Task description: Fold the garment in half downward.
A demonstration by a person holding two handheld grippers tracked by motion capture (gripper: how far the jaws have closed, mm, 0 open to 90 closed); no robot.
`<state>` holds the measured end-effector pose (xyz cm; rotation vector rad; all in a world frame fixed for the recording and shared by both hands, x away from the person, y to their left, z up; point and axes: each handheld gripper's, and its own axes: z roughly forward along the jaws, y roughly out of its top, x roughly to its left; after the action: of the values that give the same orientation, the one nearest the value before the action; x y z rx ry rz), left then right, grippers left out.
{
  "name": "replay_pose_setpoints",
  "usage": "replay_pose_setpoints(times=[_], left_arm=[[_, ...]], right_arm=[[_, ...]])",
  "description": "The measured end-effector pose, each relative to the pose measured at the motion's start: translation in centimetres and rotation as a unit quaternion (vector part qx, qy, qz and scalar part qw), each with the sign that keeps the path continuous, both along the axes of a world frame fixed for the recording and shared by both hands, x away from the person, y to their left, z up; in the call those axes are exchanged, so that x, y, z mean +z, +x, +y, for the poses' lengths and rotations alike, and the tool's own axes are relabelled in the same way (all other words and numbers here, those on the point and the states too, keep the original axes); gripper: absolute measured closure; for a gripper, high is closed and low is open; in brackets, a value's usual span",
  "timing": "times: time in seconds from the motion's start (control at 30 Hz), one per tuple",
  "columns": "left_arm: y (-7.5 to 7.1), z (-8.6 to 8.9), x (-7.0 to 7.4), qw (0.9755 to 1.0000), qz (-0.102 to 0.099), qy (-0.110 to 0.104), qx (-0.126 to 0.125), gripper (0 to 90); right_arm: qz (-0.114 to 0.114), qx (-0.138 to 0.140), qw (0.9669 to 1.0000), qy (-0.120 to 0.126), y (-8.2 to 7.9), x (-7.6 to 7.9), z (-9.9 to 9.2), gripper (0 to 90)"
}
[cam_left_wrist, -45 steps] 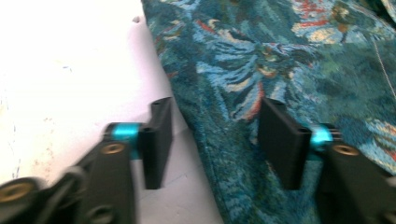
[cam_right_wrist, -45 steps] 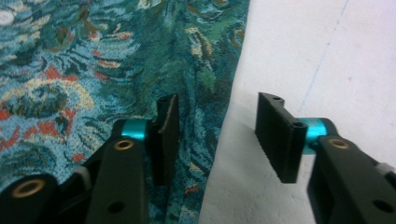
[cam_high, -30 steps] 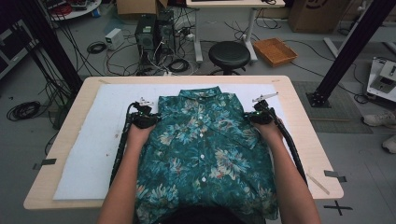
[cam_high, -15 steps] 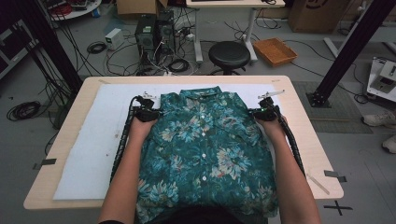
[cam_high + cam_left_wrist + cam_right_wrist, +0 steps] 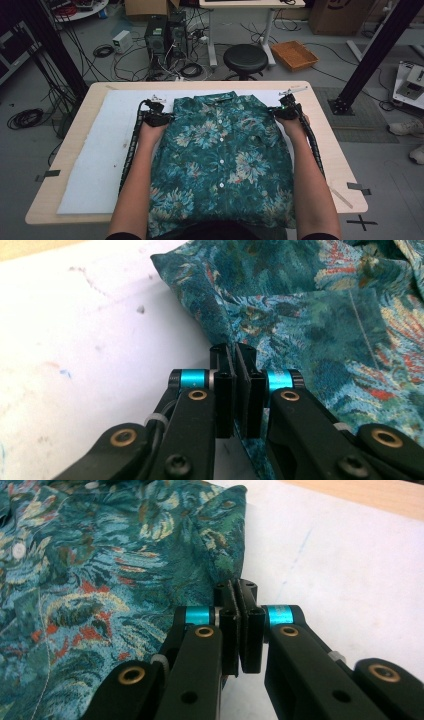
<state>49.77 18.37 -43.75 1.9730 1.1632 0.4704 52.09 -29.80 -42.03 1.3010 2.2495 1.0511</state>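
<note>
High view: my left gripper (image 5: 161,118) and right gripper (image 5: 283,112) are both clamped on the floral shirt (image 5: 220,160) at its far shoulders; no readable writing.

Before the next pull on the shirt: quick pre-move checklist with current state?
1. Left gripper shut on the shirt edge: ok, jaws closed with fabric between them.
2. Right gripper shut on the opposite edge: ok, cloth pinched at the jaws.
3. Grips level with each other: ok, in the high view both sit at shoulder height on either side of the collar.
4. Shirt lies on the white mat: not ok, the hem hangs off the near table edge.
5. Fabric flat: not ok, folds show near both grips.
6. Cables clear of the shirt: ok, they run along the forearms.
</note>
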Motion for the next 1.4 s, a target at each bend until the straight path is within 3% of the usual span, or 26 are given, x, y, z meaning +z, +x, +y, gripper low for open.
replay_pose_setpoints(times=[0.1,0.3,0.53,0.73,1.0,1.17,1.27,1.4], left_arm=[[0.1,-0.1,0.5,1.0000,-0.004,-0.004,-0.003,86.8],[-0.9,0.3,1.0,0.9993,-0.006,-0.030,-0.023,86.7],[-2.3,1.4,2.1,0.9974,0.001,-0.057,-0.045,86.7],[-3.1,1.0,3.0,0.9959,-0.005,-0.065,-0.063,86.7],[-4.2,0.7,4.0,0.9928,-0.022,-0.080,-0.087,86.7],[-5.3,1.4,3.9,0.9906,-0.033,-0.096,-0.091,86.8],[-5.8,2.0,4.0,0.9903,-0.023,-0.098,-0.096,86.7],[-6.9,2.5,4.3,0.9888,-0.036,-0.101,-0.103,86.8]], right_arm=[[-0.001,-0.003,1.0000,0.006,0.1,0.3,-0.2,89.7],[0.004,0.023,0.9997,0.005,-0.6,0.7,-0.3,89.7],[-0.005,0.045,0.9980,0.043,-2.1,1.6,-0.9,89.6],[-0.006,0.057,0.9968,0.056,-2.9,1.8,-1.3,89.6],[-0.026,0.075,0.9939,0.076,-4.1,2.8,-1.8,89.6],[-0.032,0.088,0.9922,0.083,-5.2,3.1,-2.0,89.6],[-0.035,0.094,0.9911,0.088,-6.0,3.3,-2.3,89.6],[-0.042,0.102,0.9894,0.095,-7.0,3.7,-2.8,89.6]])
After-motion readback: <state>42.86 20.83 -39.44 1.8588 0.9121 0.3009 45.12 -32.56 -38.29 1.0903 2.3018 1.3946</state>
